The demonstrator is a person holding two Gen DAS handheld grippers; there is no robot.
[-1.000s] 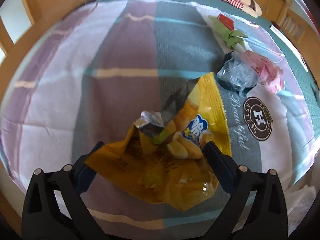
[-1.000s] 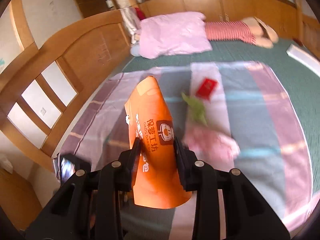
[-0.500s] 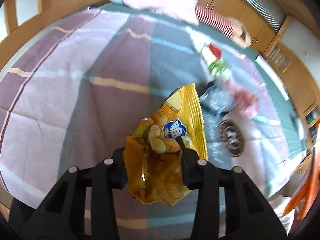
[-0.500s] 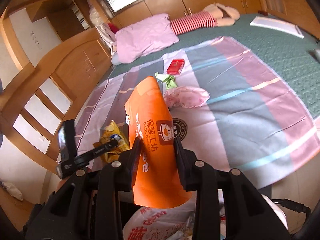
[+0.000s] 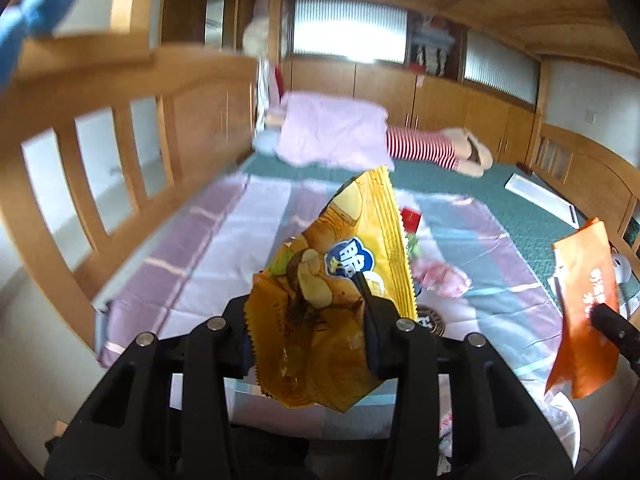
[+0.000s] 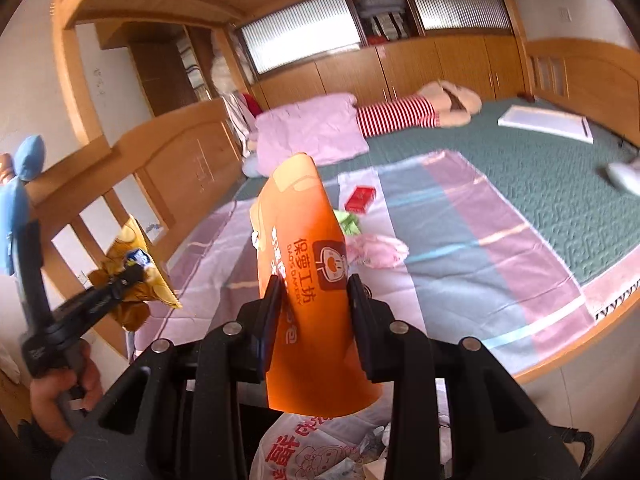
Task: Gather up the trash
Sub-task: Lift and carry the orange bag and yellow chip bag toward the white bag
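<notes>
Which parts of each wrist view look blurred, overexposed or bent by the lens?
Left wrist view: wooden bed rail smeared and curved, window blown out, yellow snack bag fairly sharp. Right wrist view: orange packet sharp, frosted windows glaring, bed edge bowed.

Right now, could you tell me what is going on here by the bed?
A person is collecting trash off the bed with two hand-held grippers. The left hand-held gripper is shut on a yellow snack bag, lifted clear of the blanket. The right hand-held gripper is shut on an orange packet, held above a white plastic bag below. A red box, a green wrapper and a pink wrapper lie on the blanket.
</notes>
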